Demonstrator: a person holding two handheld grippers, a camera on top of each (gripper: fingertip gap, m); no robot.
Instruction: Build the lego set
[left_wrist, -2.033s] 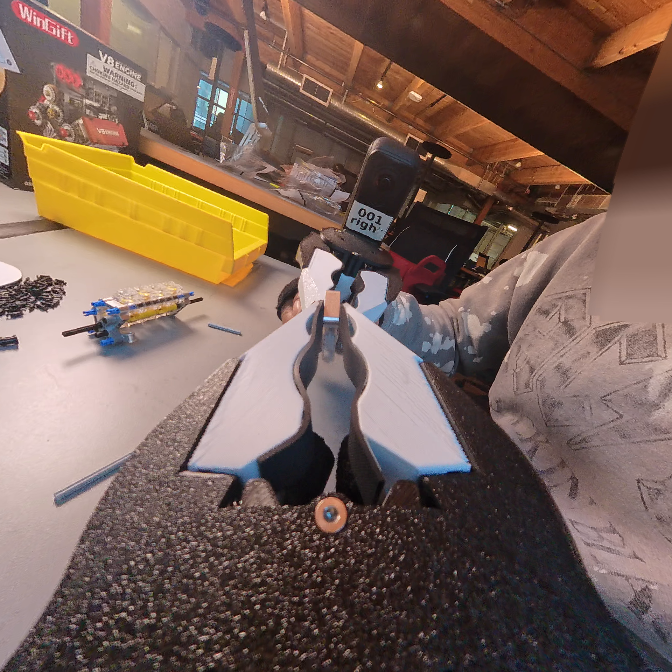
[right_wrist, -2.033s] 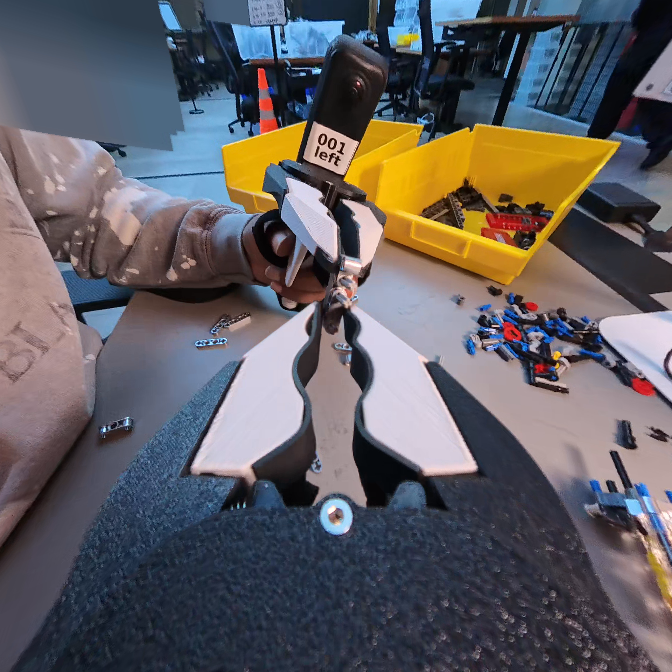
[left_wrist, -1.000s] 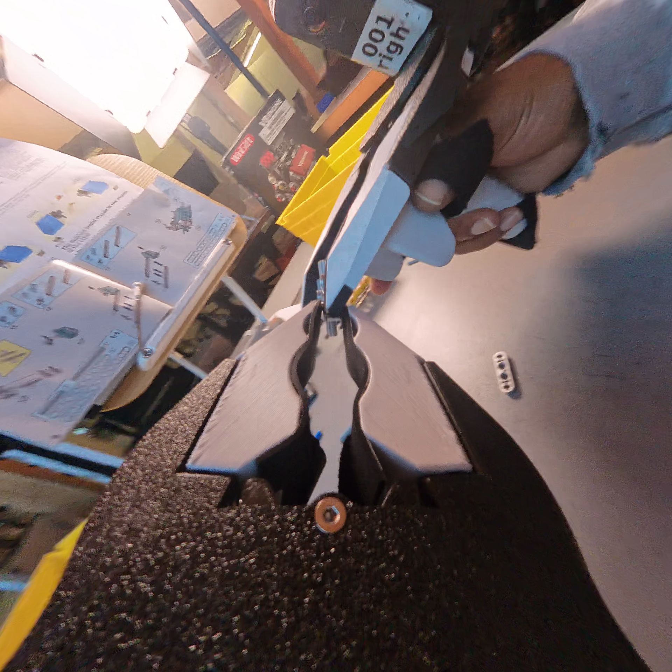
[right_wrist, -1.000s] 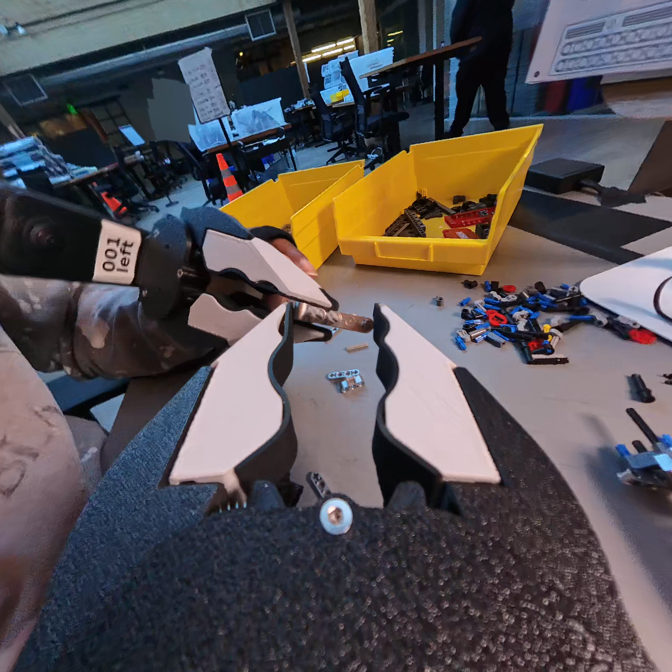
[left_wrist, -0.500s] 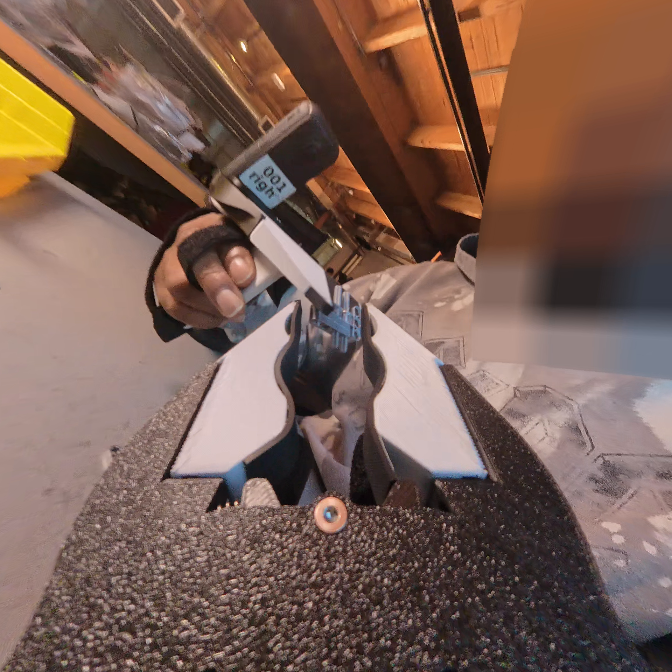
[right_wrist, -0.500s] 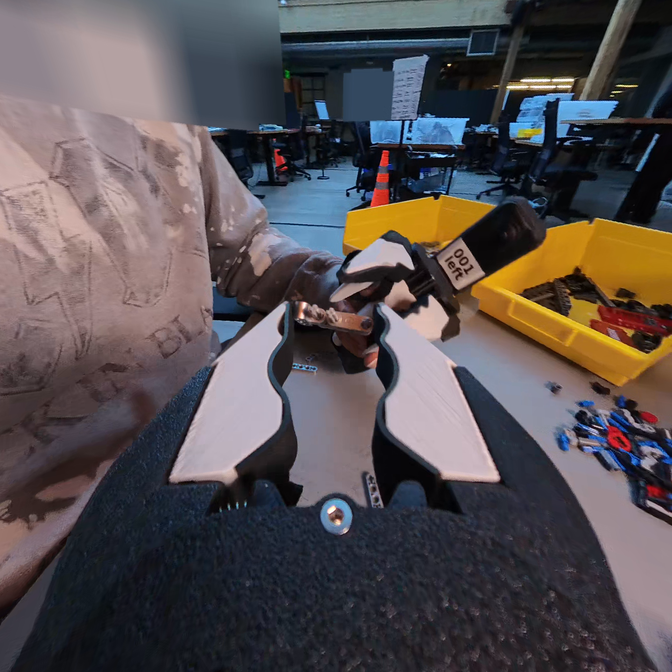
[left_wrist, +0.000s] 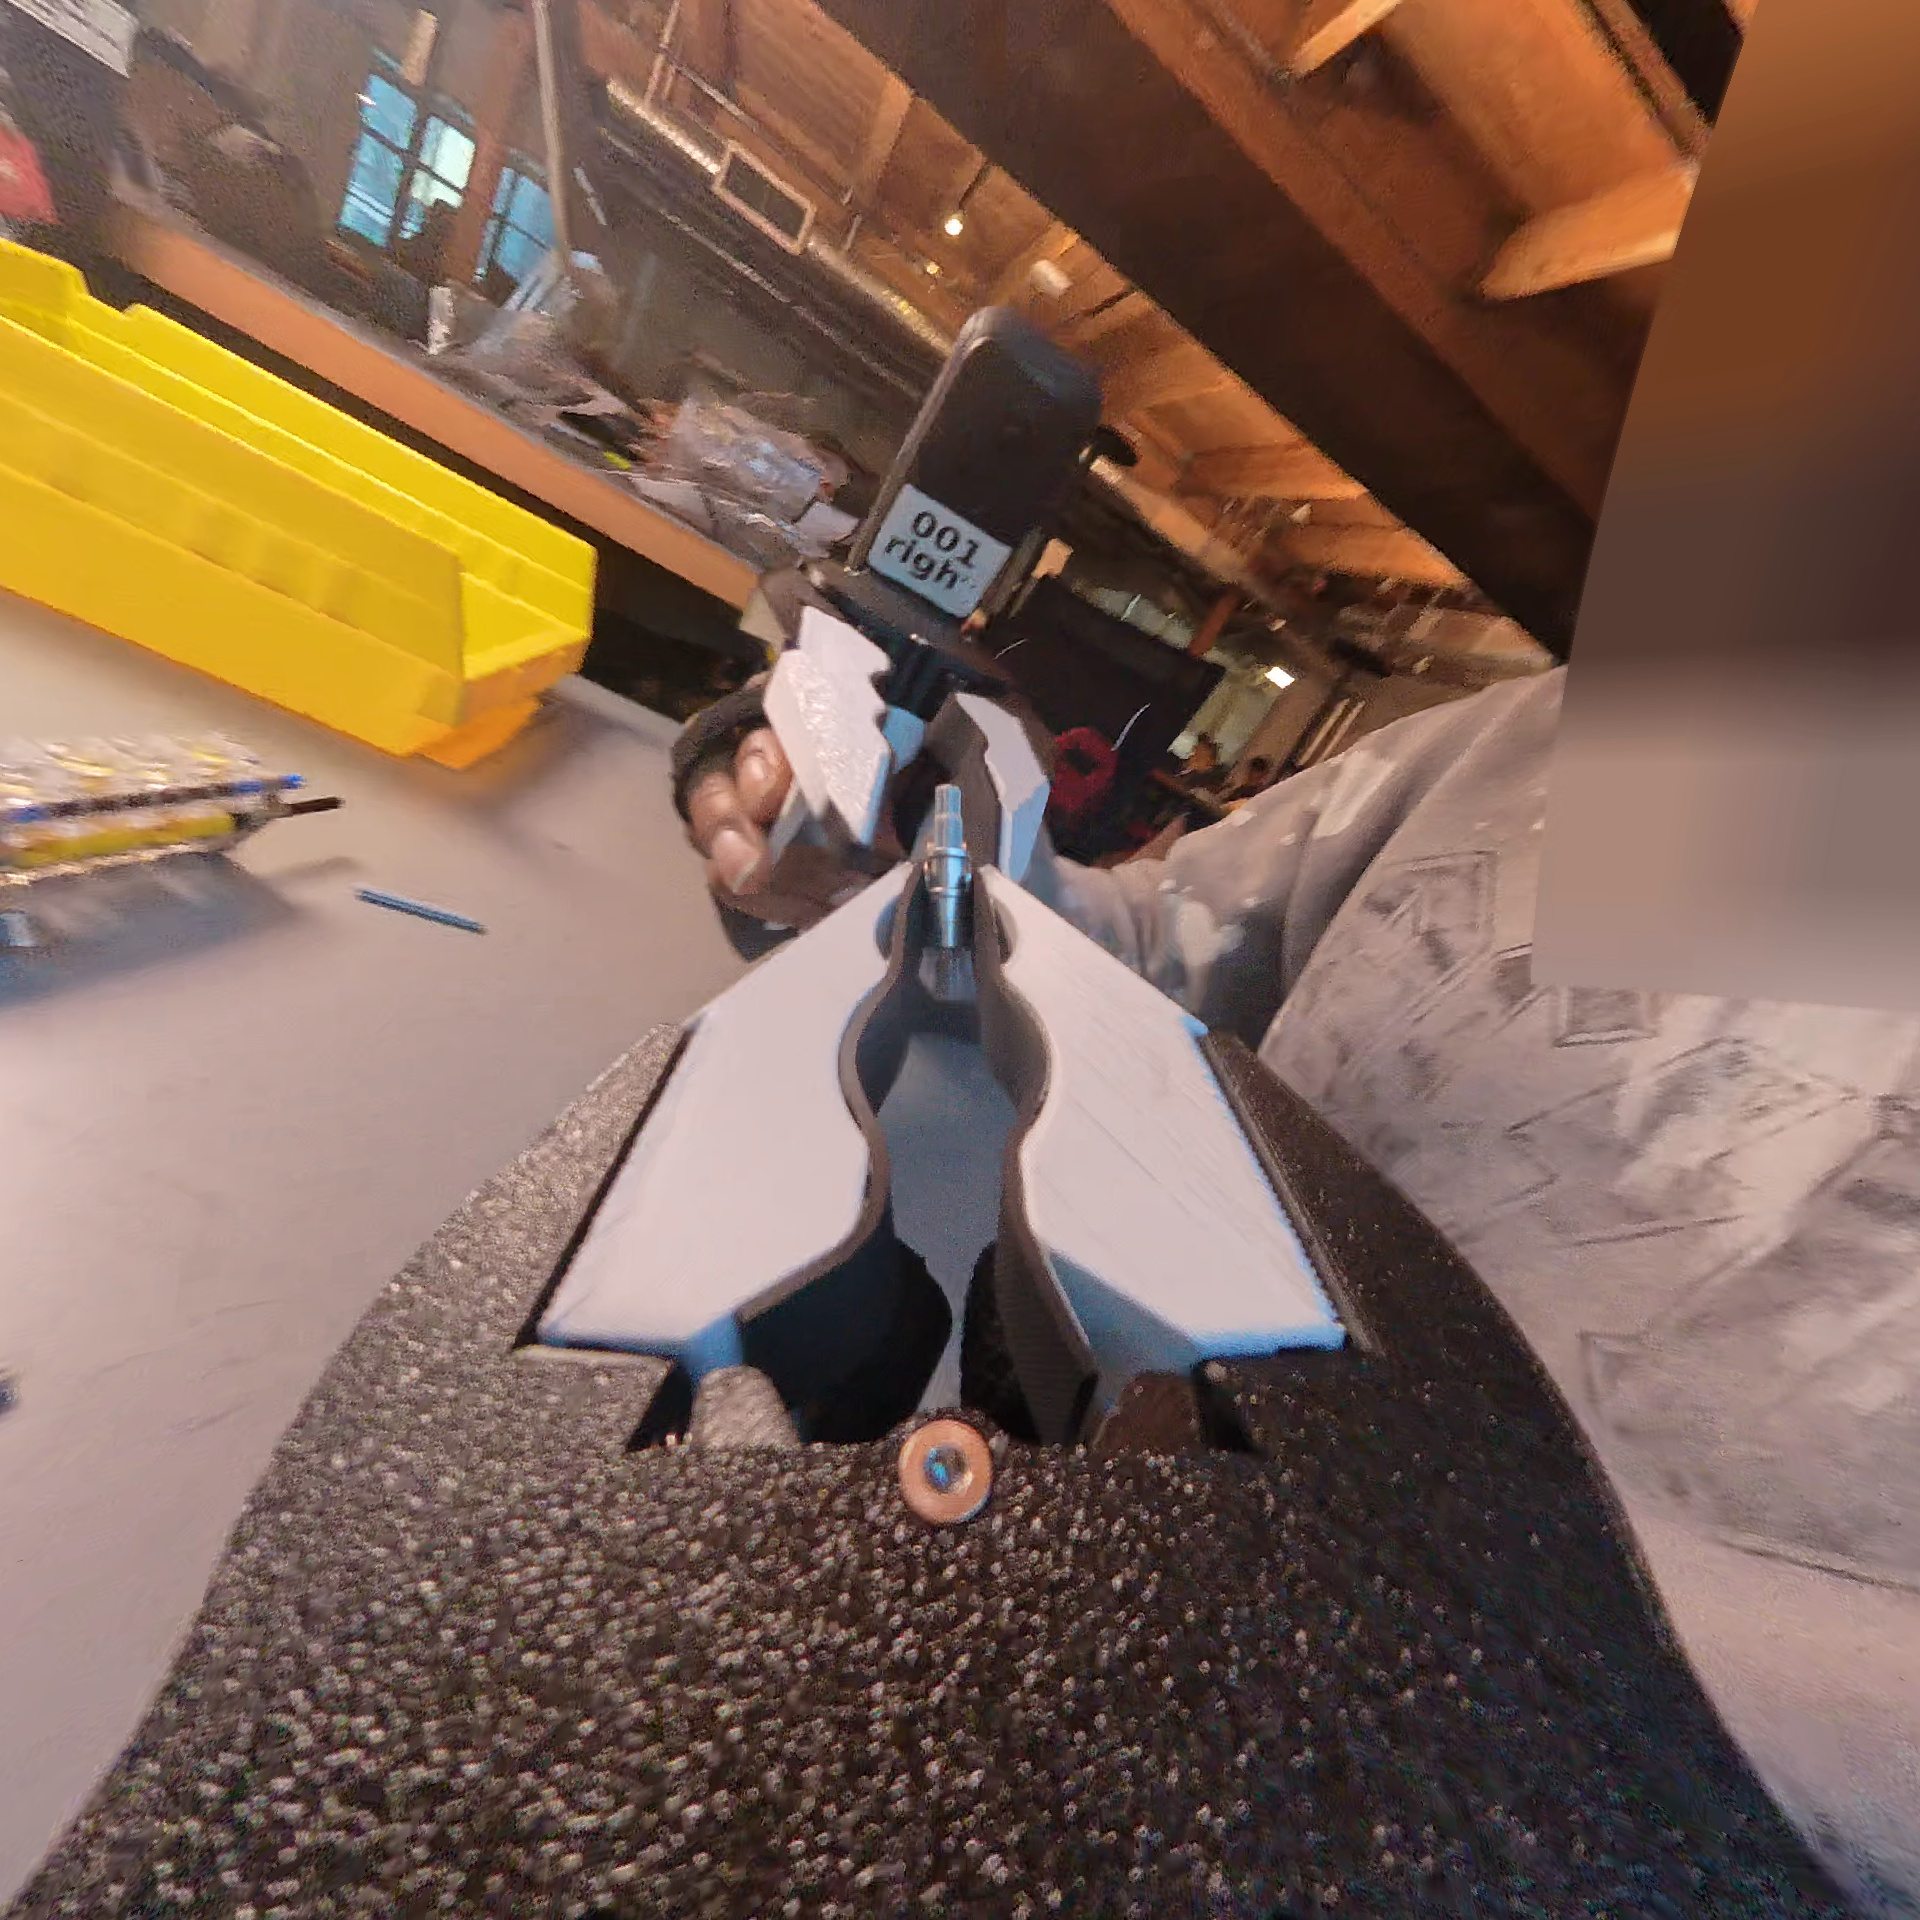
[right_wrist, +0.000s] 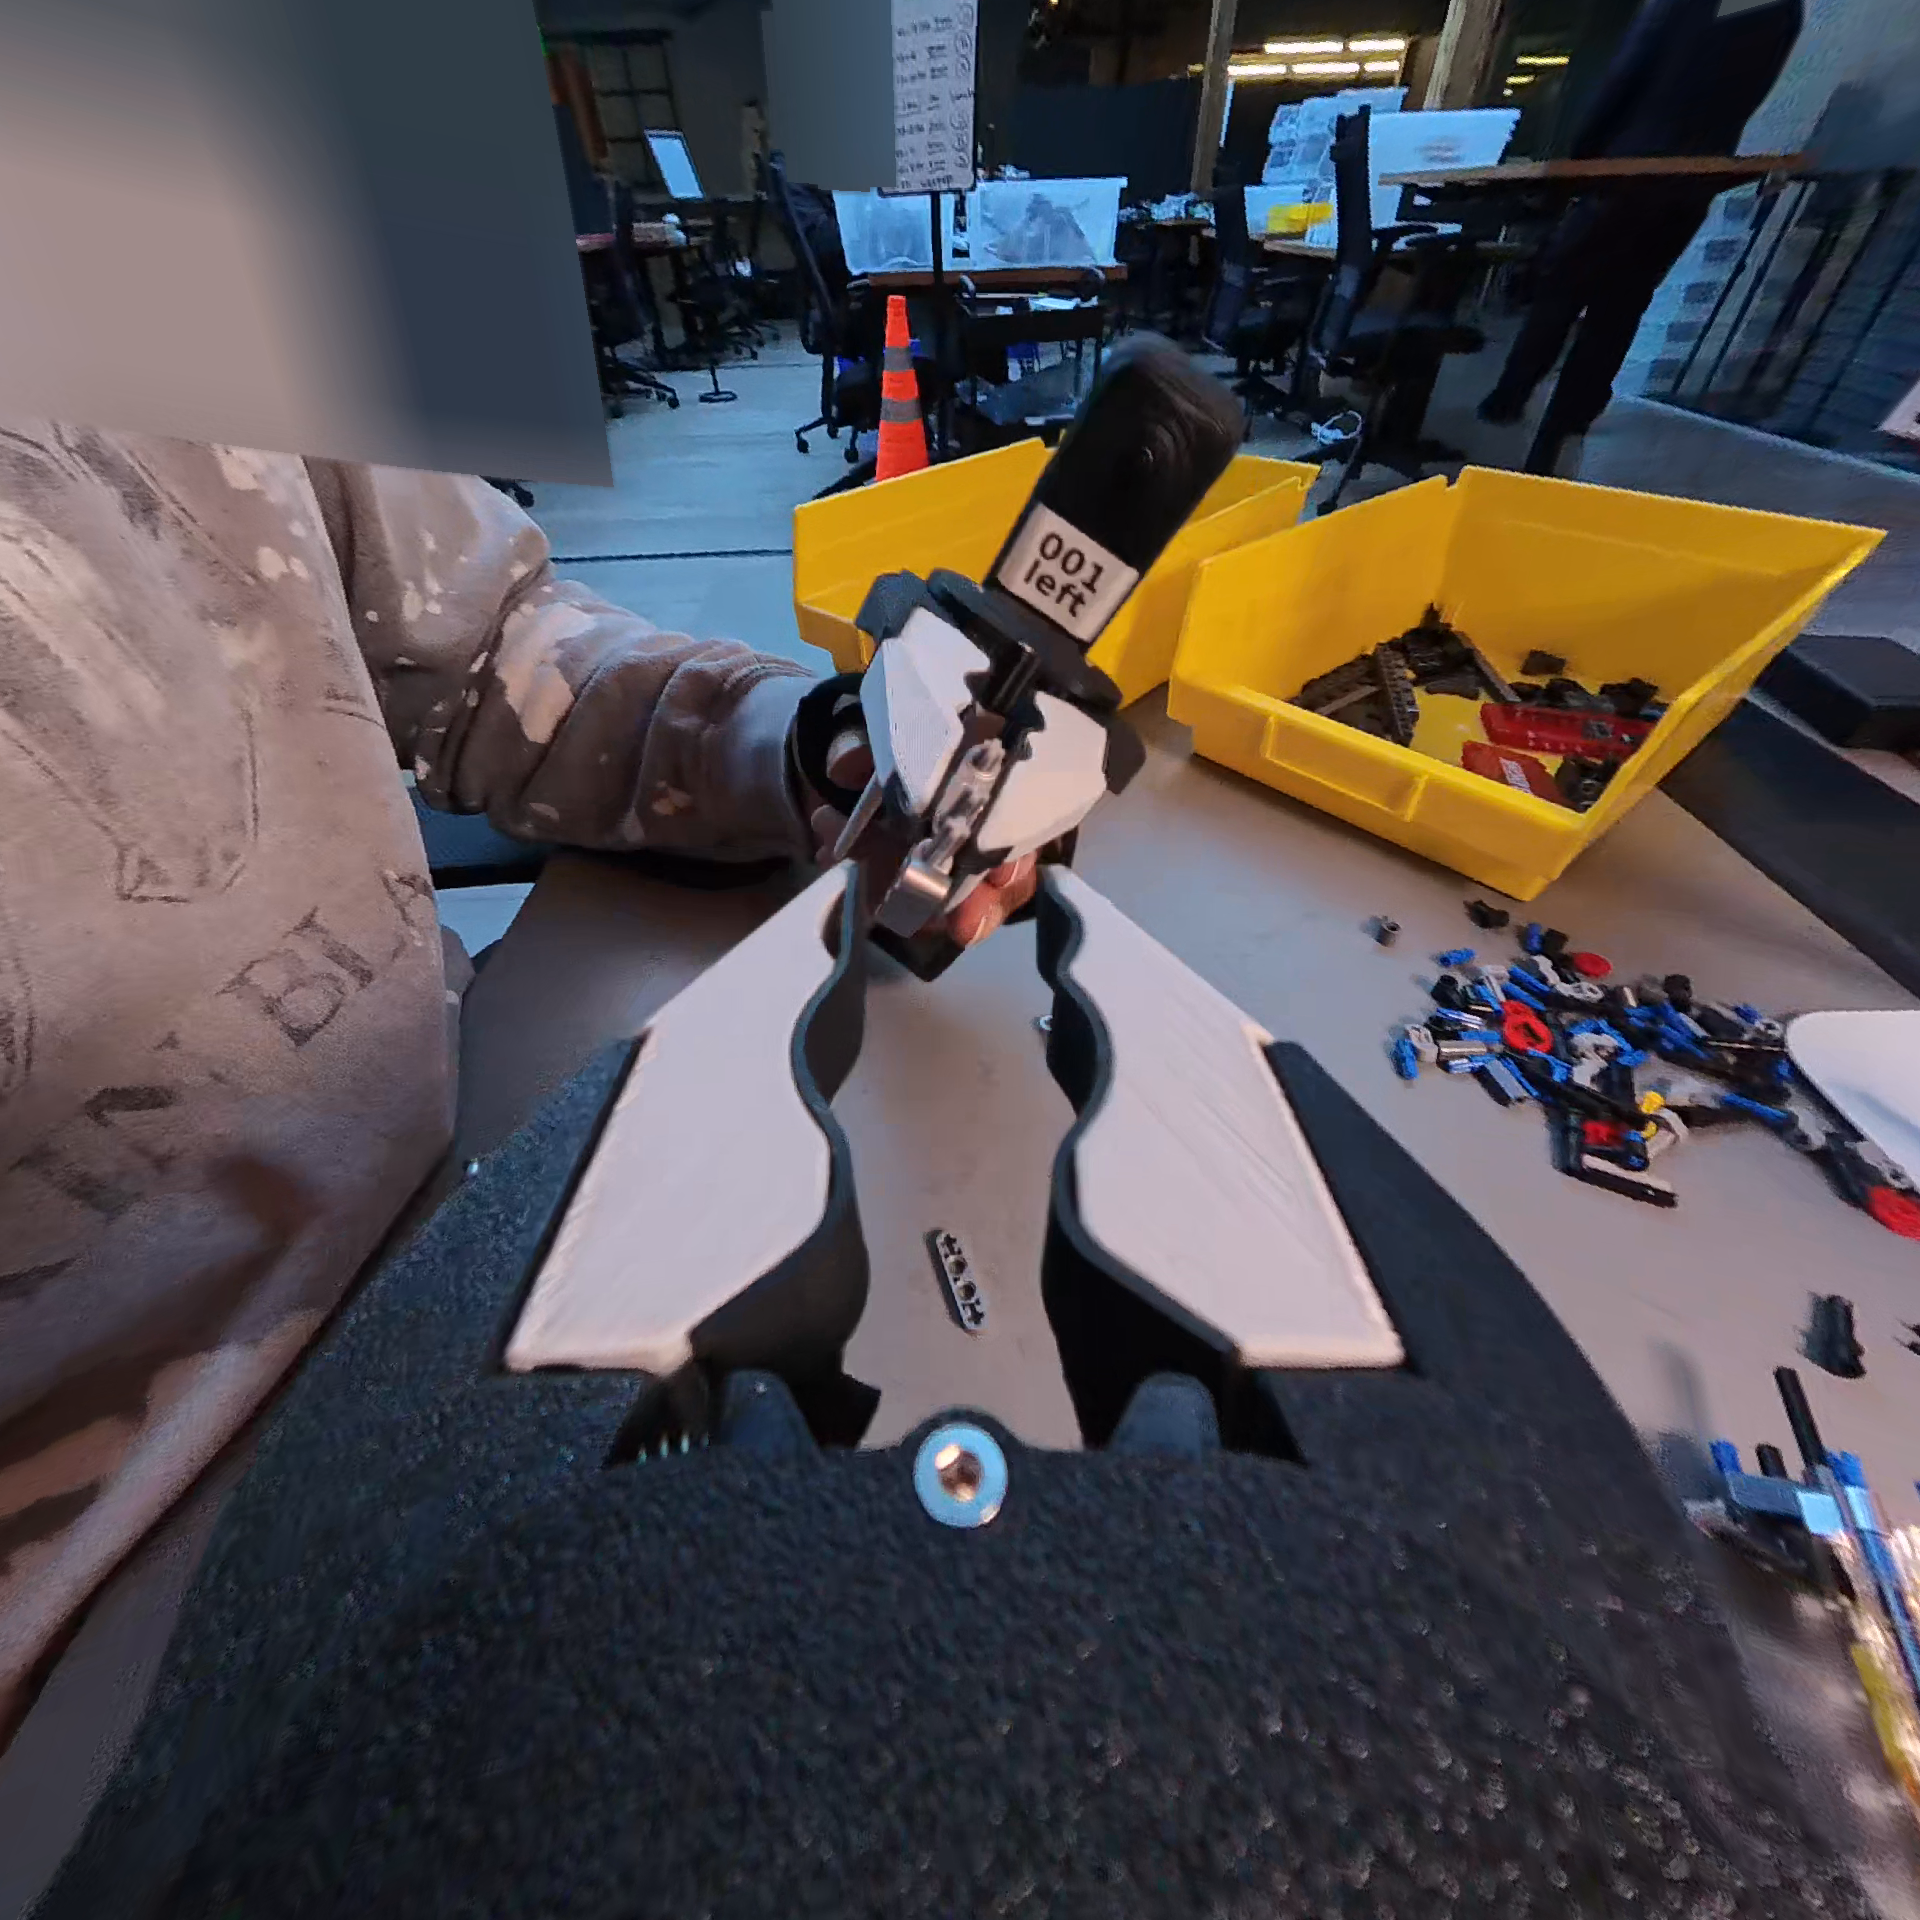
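Only right view shows left tongs (right_wrist: 940, 831) gripping grey piece (right_wrist: 951, 821) side-on.

A: What is unclear ahead of the left gripper (left_wrist: 943, 883)?
B: The small grey part (left_wrist: 942, 896) it pinches; shape blurred.
A: Left of it?
B: Clear-and-blue assembly (left_wrist: 114, 800), cut off by the edge.

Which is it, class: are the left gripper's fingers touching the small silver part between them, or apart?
Touching. The left wrist view shows the left gripper with its fingertips closed against the silver part, with no gap on either side.
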